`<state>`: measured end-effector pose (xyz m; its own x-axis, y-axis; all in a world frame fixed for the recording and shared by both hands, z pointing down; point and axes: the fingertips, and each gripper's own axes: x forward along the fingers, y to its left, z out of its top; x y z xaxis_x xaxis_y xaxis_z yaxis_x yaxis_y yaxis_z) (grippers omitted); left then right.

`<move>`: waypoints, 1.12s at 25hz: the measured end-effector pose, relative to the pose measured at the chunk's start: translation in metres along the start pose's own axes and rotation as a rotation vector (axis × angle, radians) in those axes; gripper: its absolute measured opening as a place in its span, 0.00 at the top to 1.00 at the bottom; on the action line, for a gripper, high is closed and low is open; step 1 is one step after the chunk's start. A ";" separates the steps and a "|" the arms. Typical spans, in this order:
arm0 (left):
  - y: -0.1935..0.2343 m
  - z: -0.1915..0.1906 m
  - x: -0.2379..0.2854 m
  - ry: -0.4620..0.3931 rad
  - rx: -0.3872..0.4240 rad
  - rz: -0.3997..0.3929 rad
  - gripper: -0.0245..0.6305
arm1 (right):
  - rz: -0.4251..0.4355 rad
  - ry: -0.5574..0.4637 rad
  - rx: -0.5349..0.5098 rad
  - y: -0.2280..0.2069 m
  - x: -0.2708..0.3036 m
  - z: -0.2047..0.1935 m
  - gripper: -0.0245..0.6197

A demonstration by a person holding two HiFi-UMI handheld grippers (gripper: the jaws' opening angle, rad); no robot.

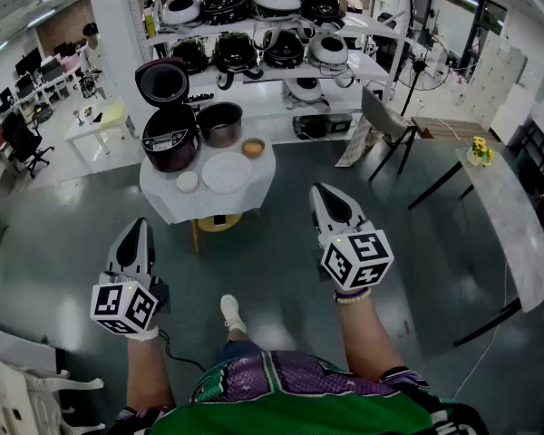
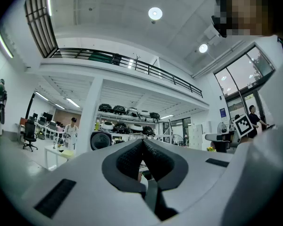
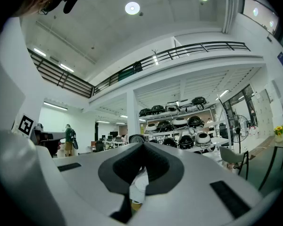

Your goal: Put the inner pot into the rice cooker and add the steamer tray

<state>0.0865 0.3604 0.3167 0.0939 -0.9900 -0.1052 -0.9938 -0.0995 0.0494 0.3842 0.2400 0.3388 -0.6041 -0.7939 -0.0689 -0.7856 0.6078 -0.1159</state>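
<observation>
A rack (image 1: 254,69) of spare cookers fills the far wall. Before it stands one small cloth-covered table (image 1: 160,191) carrying the job's things. There is one dark rice cooker (image 1: 170,139), lid up, presumably ready to receive. One inner pot (image 1: 220,123) sits just beside it, and one flat white round, likely the steamer tray (image 1: 227,172), lies nearer us. There are two small extras, an orange bowl (image 1: 253,148) and a white dish (image 1: 188,181). Well short of the table, the left gripper (image 1: 140,225) and right gripper (image 1: 321,191) are held level, jaws together on nothing. I'd say nothing has begun.
</observation>
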 end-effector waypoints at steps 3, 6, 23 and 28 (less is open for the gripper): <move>-0.005 -0.001 0.002 -0.001 -0.006 -0.006 0.93 | 0.000 -0.001 -0.004 -0.001 0.001 0.003 0.96; -0.006 -0.001 0.002 0.002 -0.007 -0.010 0.93 | 0.000 0.000 -0.003 0.001 0.001 0.002 0.96; 0.017 -0.012 -0.003 0.017 -0.012 0.014 0.93 | 0.095 -0.055 0.034 0.021 0.007 0.003 0.95; 0.029 -0.017 -0.003 0.024 -0.012 0.025 0.93 | 0.135 -0.055 0.036 0.031 0.017 0.003 0.95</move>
<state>0.0588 0.3589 0.3350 0.0703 -0.9943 -0.0795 -0.9951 -0.0754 0.0634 0.3499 0.2456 0.3310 -0.6948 -0.7054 -0.1402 -0.6918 0.7088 -0.1376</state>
